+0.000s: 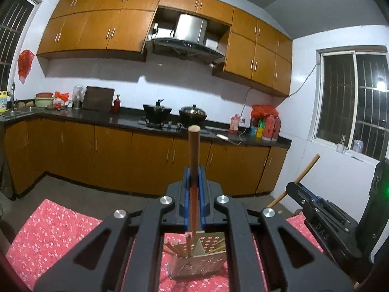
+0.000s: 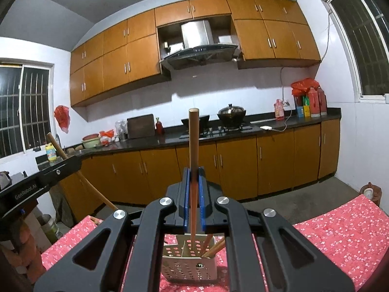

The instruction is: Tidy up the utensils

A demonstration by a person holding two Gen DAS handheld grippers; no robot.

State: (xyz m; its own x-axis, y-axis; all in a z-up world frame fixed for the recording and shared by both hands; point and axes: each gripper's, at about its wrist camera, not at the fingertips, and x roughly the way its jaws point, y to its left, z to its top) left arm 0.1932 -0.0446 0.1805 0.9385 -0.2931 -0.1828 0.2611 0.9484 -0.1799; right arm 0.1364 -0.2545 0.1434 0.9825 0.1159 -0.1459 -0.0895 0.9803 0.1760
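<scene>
Left wrist view, left gripper [image 1: 194, 177] jaws clamped on upright chopstick [image 1: 194, 146], right gripper [image 2: 194, 177] jaws likewise pinching another chopstick [image 2: 193, 141]

Black frame and blue finger pads on the left hand-held gripper [image 1: 193, 177]; same black and blue on the right hand-held gripper [image 2: 193, 177]. Light brown wood on each chopstick [image 1: 194, 150], [image 2: 193, 143], shading to reddish lower down. Pale metal utensil holder [image 1: 198, 259], dotted all over with round holes. Red cloth [image 1: 56, 233] on the bench, sprinkled with small white flowers. Orange-brown cabinets [image 1: 109, 150], black countertop [image 1: 97, 118], white tiled wall [image 1: 182, 85]. Red plastic bag [image 1: 24, 64] hung by the window.
</scene>
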